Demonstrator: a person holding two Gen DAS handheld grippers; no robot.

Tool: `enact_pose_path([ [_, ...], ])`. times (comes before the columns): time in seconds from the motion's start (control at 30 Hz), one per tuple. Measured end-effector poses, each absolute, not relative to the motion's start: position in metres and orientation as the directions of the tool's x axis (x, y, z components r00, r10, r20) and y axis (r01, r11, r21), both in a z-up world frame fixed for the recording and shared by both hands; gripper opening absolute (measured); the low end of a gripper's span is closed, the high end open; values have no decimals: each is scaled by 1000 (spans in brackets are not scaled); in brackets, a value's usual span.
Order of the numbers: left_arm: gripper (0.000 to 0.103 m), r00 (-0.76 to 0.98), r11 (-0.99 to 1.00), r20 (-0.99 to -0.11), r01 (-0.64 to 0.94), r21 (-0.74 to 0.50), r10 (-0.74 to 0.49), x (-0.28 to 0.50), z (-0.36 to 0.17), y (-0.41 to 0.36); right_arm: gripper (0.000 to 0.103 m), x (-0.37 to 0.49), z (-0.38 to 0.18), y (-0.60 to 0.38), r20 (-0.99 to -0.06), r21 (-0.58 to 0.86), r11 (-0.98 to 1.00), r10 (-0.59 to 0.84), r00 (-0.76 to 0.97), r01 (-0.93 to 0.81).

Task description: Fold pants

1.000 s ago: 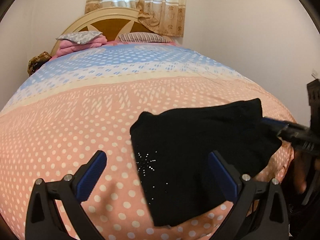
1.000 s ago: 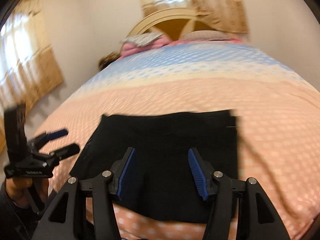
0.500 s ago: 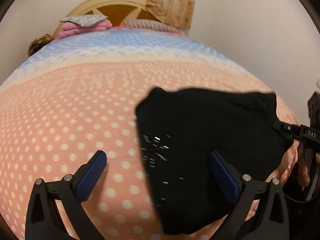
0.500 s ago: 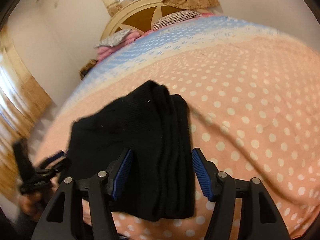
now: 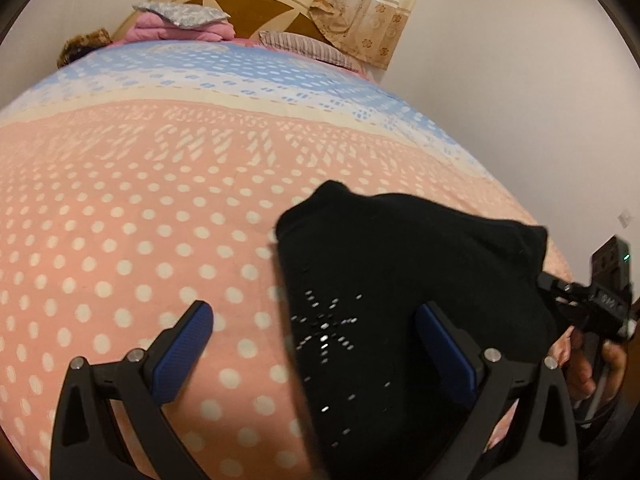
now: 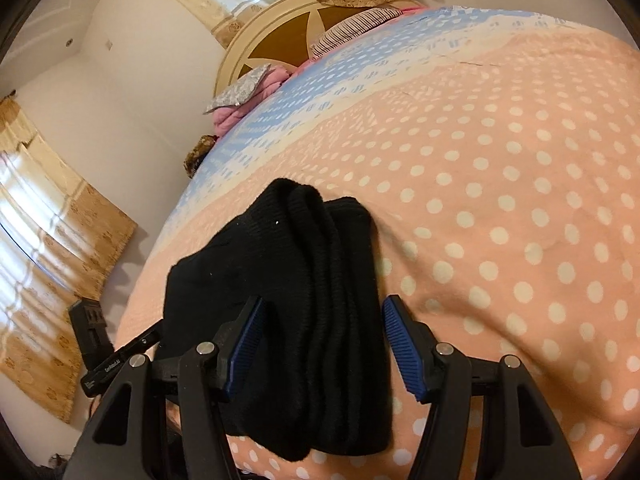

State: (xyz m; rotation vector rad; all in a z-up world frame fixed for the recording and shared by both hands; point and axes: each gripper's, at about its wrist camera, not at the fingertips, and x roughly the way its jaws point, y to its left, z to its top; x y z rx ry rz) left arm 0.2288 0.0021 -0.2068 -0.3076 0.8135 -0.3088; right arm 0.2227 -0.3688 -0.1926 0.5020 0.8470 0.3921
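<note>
Now the left gripper (image 5: pixel 312 344) hangs low over the bed (image 5: pixel 120 208), its jaws wide apart and holding nothing; one blue pad (image 5: pixel 440 344) is above the pants (image 5: pixel 400 280), the other above the bedspread. The right gripper (image 6: pixel 320 344) also has its jaws apart, one on each side of the folded bundle, not pressing it. The black pants lie folded near the bed's near edge, their long axis running from that edge toward the headboard (image 6: pixel 280 36).
</note>
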Motion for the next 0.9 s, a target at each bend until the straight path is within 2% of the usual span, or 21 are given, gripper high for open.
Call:
enact_pose_path([
  [0.07,103,619,880,-644,182,-438,-449,237,-208,-3,62,226,-197,-365,-598,582,804,526,605,-124],
  [0.17,103,603,881,-656,194,-431,-454,243,-208,-13,60,230,-197,-364,-585,592,794,539,606,-135],
  [0.2,103,593,875,-656,199,-442,-466,245,-209,-14,53,229,-197,-366,-575,607,783,553,603,-139],
  [0.3,99,582,855,-645,197,-479,-495,247,-209,-8,45,227,-202,-372,-534,668,725,624,571,-168],
  [0.5,76,569,829,-624,211,-519,-535,250,-212,-4,39,239,-214,-374,-519,715,685,655,550,-141],
  [0.53,68,568,827,-623,213,-521,-538,251,-212,-7,39,239,-214,-374,-513,719,681,656,554,-140],
  [0.57,50,561,817,-616,221,-532,-553,251,-212,-7,36,237,-212,-374,-507,720,678,657,558,-144],
  [0.63,40,556,799,-600,223,-559,-575,251,-211,-6,34,232,-209,-372,-502,716,680,658,561,-159],
  [0.67,27,562,801,-596,229,-554,-573,249,-209,-5,33,230,-207,-371,-499,714,680,660,562,-164],
  [0.7,21,574,808,-593,238,-538,-564,246,-205,-4,33,228,-204,-370,-494,712,680,662,563,-175],
  [0.77,14,585,804,-580,239,-544,-567,242,-201,2,32,224,-195,-366,-480,702,683,665,572,-205],
  [0.9,11,598,787,-546,263,-558,-587,235,-189,13,31,217,-174,-353,-468,665,701,661,587,-259],
])
